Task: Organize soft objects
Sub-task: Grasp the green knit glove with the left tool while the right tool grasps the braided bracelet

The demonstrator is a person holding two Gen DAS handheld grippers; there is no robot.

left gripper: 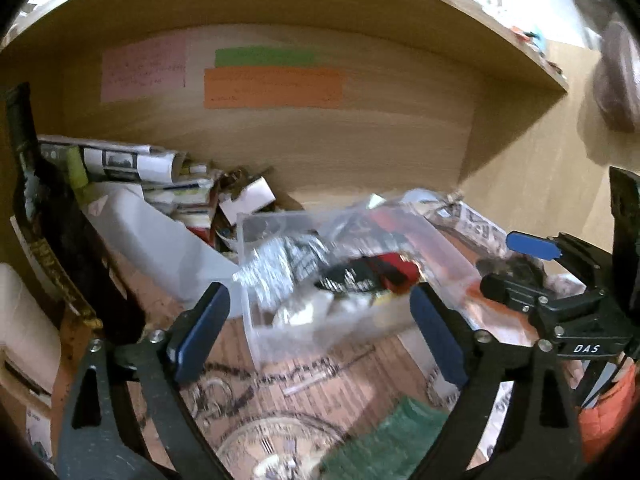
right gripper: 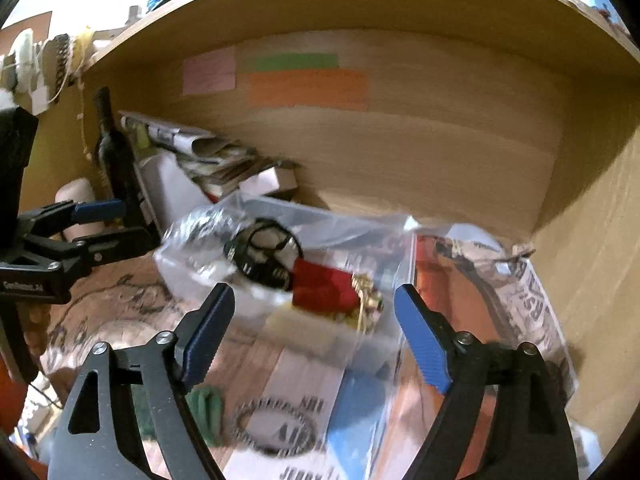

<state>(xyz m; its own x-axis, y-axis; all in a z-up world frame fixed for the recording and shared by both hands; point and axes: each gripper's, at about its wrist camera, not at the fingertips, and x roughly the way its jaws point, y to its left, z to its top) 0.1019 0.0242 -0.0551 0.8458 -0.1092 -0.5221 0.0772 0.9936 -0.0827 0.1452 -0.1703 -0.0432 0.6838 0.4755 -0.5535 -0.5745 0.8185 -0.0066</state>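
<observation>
Clear plastic bin (left gripper: 280,320) beyond both spread, empty hand-held grippers (left gripper: 320,332) (right gripper: 316,332); shelf overhead.

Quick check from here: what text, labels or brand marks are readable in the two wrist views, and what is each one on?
"DAS": white letters on the right gripper body, seen from the left wrist view.
Marking on the left gripper body: too blurred.
Notes on the pink paper and orange paper: too small.
Gold label on the dark bottle: unreadable.
Print on the newspaper: blurred.
</observation>
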